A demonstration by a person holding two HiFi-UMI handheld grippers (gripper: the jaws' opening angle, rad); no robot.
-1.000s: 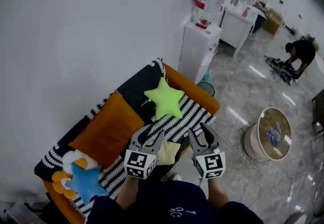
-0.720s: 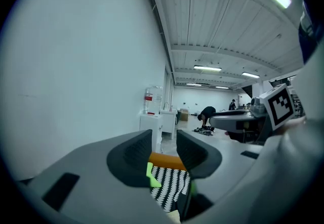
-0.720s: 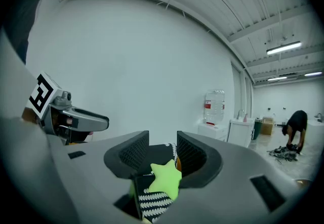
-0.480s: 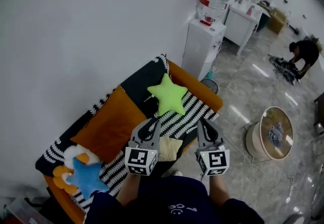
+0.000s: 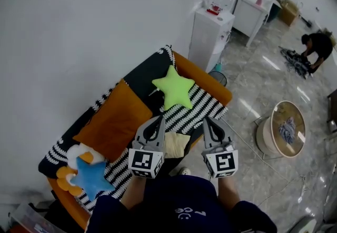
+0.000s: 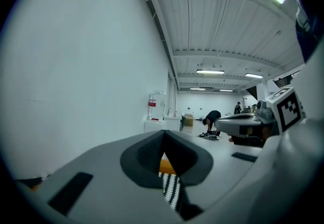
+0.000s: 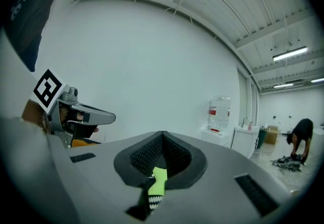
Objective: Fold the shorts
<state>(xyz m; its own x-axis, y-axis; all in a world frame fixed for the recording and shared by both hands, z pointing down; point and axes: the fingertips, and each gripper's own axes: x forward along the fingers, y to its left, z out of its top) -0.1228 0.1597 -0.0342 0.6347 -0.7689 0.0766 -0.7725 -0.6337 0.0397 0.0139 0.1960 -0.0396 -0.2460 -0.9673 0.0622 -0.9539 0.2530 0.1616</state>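
The pale yellow shorts [image 5: 176, 144] lie bunched on the striped sofa [image 5: 197, 105], near its front edge. In the head view they show between my two grippers, which are held level above the seat. My left gripper [image 5: 157, 123] is shut with nothing in it, its pads meeting in the left gripper view [image 6: 163, 135]. My right gripper [image 5: 207, 123] is also shut and empty, its pads touching in the right gripper view [image 7: 162, 137]. Neither one touches the shorts. Each gripper shows in the other's view, the right gripper [image 6: 253, 125] and the left gripper [image 7: 76, 114].
A green star pillow [image 5: 174, 88], an orange cushion [image 5: 115, 126] and a blue and orange plush toy [image 5: 87, 176] lie on the sofa. A water dispenser [image 5: 210, 31] stands beside it. A round low table [image 5: 284, 134] and a crouched person [image 5: 316, 47] are on the floor to the right.
Both grippers' jaws have gone from open to shut with nothing caught between them. The left gripper has risen a little; the right has stayed about where it was.
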